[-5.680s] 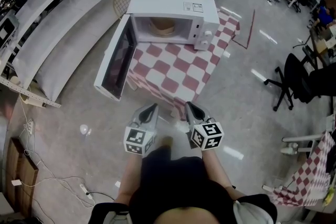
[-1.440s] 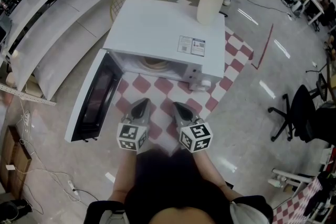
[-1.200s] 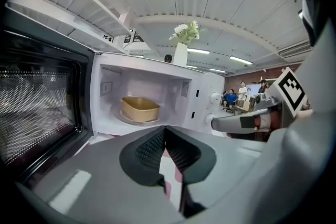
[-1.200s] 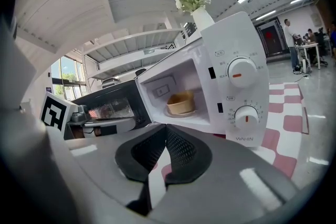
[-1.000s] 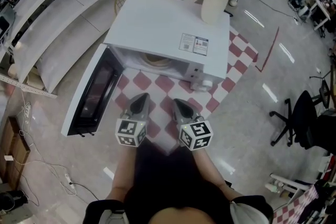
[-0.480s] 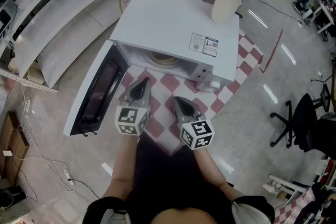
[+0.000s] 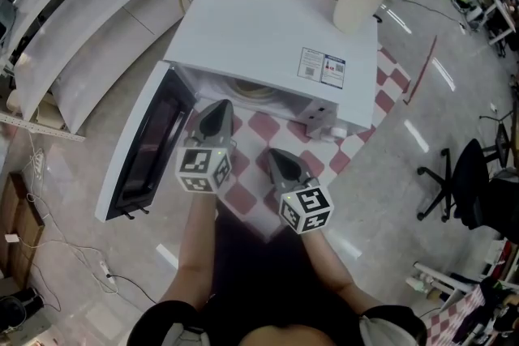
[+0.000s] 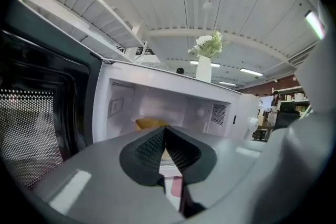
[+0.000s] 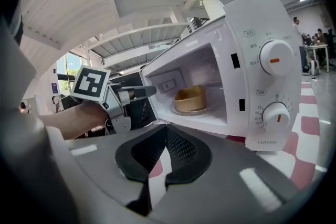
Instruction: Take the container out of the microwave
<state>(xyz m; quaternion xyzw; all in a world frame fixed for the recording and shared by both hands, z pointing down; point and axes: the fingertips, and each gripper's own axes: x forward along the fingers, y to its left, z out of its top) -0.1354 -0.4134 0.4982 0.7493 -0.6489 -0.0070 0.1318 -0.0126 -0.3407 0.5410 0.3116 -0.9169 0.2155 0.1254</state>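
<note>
Because the container (image 9: 190,98) sits well back inside the microwave (image 7: 268,36), on the round glass plate (image 9: 189,111) in the middle of the chamber, the reach has to go straight in through the opening. Neither pair of tongs is ready for that yet. The left tongs (image 8: 164,128) are pressed together with nothing between them, level with the mouth of the chamber and closest to it. The right tongs (image 9: 167,127) are likewise together and empty, nearer the person and off to the right, facing the control panel.

I judge the step in hand to be the approach. The left pair should spread wide before entering, pinch the container's wall at its near rim, and lift just clear of the plate before drawing back, keeping off the door (image 7: 150,146) that stands open on the left.

The container looks like a shallow tan bowl, matte, perhaps paper or pulp, so a light squeeze would suit. The microwave is smooth and white. The bench (image 7: 320,166) beneath it is covered by a red-and-white checked cloth (image 7: 268,126).
</note>
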